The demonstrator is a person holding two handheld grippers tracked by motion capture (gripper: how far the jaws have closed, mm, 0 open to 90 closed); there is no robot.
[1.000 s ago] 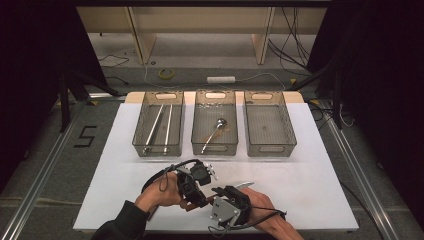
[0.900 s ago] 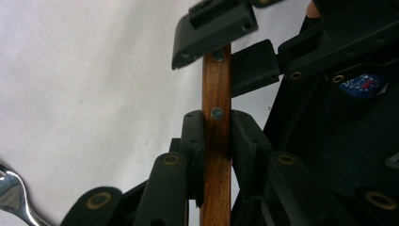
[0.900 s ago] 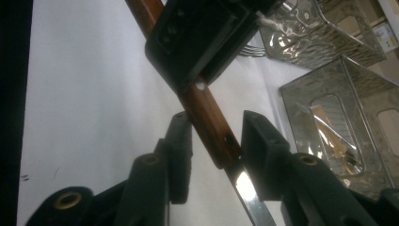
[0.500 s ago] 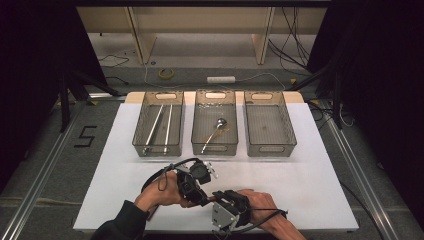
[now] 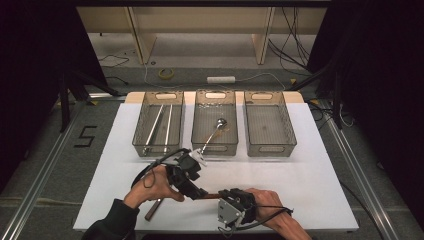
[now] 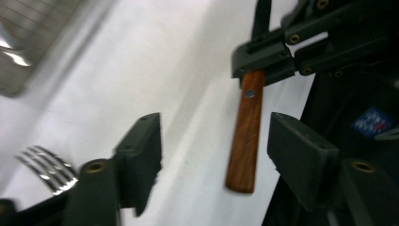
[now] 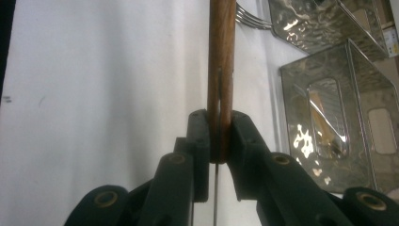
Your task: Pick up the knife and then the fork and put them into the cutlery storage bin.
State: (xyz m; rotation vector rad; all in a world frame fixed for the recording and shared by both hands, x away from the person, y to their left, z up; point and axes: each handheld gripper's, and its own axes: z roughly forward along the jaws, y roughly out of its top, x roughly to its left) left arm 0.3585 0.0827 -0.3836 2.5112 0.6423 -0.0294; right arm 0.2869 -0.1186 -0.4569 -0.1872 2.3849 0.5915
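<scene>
Knife [image 6: 245, 136]: stiff, light, probably a table knife; smooth wooden handle, best gripped at mid-handle.
Right gripper [image 7: 219, 141]: clamped on handle.
Left gripper [image 6: 214, 155]: just spread apart, handle loose between jaws.

Left gripper [image 5: 200, 191] jaws just opening, standing wide apart; right gripper [image 5: 223, 196] jaws closing, clamping tight; both hands hovering low, close together.
</scene>
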